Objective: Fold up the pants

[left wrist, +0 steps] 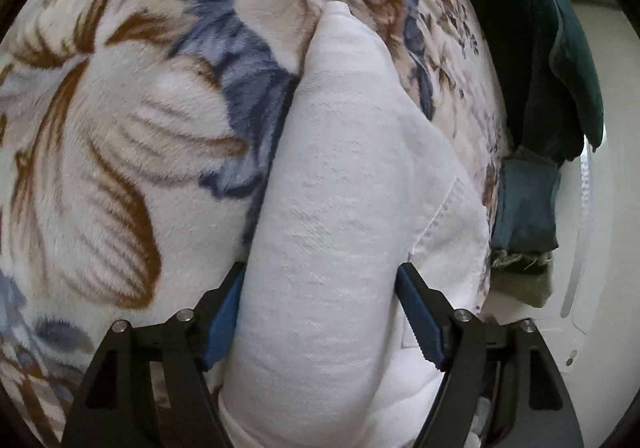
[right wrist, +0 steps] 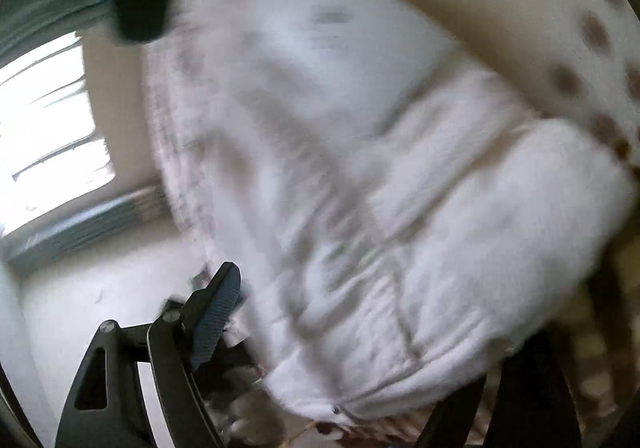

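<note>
The white pants [left wrist: 344, 184] lie folded into a thick roll on a flowered blanket [left wrist: 120, 136]. My left gripper [left wrist: 322, 320] straddles the near end of that roll; its blue pads [left wrist: 420, 320] stand wide on either side of the cloth and do not squeeze it. In the blurred right wrist view the white pants [right wrist: 360, 152] fill most of the picture, a seam and a small button near the lower edge. My right gripper [right wrist: 360, 312] is spread wide: its left finger [right wrist: 218, 312] is bare beside the cloth, and the right finger is hidden under the pants.
Dark green clothing [left wrist: 560, 60] and a blue-grey piece [left wrist: 524, 204] hang off the blanket's right edge above a pale floor [left wrist: 608, 208]. A bright window [right wrist: 44, 120] and pale floor [right wrist: 100, 288] lie left of the bed in the right wrist view.
</note>
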`<state>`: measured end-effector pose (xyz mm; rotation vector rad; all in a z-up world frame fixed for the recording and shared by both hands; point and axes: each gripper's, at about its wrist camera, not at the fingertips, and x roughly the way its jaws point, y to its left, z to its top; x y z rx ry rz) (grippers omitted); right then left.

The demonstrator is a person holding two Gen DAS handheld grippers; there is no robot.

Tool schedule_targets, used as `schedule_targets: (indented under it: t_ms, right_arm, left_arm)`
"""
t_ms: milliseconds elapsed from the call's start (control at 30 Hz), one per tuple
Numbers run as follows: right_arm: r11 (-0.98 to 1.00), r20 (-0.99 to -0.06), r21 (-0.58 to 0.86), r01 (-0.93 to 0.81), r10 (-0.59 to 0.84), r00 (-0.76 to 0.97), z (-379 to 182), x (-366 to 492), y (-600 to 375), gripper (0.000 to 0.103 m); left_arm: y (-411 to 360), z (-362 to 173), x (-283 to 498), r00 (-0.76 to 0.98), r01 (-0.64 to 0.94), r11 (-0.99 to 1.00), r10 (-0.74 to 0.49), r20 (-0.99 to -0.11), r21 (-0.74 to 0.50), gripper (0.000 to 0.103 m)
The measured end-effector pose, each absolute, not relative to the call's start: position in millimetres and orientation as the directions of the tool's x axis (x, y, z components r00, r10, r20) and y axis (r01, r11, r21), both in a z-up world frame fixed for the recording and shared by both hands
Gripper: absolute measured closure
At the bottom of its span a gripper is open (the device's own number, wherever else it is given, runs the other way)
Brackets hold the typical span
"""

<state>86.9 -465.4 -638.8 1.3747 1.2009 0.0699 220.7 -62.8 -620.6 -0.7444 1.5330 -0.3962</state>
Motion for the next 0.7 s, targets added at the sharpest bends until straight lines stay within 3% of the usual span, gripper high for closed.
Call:
schedule_targets:
  t_ms: [100,200,233,267,300,333,367,433,700]
  right_arm:
    - [0.427,-0.665,0.724,0.541,0.639,0.386,-634.1,95.7,-449.9,0.018]
    - [0.298,-0.632,0.700,0.649,0.680,0.370,-680.7,88.1,-454.4,0.019]
    - [0.252,-0.616,0.706,0.662,0.679,0.399,-685.0,87.2,-456.7,0.019]
    - [0.246,-0.618,0.704,0.666,0.675,0.403,-683.7,87.5,-456.5,0.026]
    - [0.256,-0.629,0.702,0.664,0.661,0.410,-678.9,86.1,-454.8,0.040]
    - [0.273,-0.640,0.702,0.657,0.646,0.416,-672.8,83.7,-451.3,0.047]
    - [0.275,-0.642,0.704,0.655,0.641,0.421,-670.1,78.3,-451.8,0.057]
    - [0.290,-0.654,0.702,0.650,0.624,0.428,-656.7,74.5,-448.8,0.063]
    - [0.420,-0.683,0.721,0.551,0.564,0.464,-566.3,119.5,-432.5,0.068]
  left_arm:
    - [-63.9,-625.8,219.9,0.023,-0.200,0.727,-0.667,-0.745,-0.657,0.028]
    - [-69.4,-625.6,219.6,0.016,-0.176,0.736,-0.662,-0.749,-0.654,0.028]
    - [-72.3,-621.1,219.5,0.032,-0.158,0.741,-0.656,-0.754,-0.652,0.042]
    - [-76.5,-615.1,219.1,0.051,-0.134,0.749,-0.648,-0.760,-0.648,0.050]
    - [-82.0,-608.8,218.3,0.066,-0.107,0.764,-0.633,-0.771,-0.636,0.062]
    - [-84.9,-604.3,216.9,0.074,-0.091,0.774,-0.622,-0.780,-0.626,0.069]
    - [-87.5,-599.3,215.8,0.082,-0.082,0.781,-0.614,-0.785,-0.619,0.072]
    - [-89.5,-585.4,213.7,0.105,-0.080,0.783,-0.609,-0.786,-0.617,0.078]
    - [-79.1,-499.0,248.9,0.227,0.025,0.745,-0.654,-0.722,-0.667,0.080]
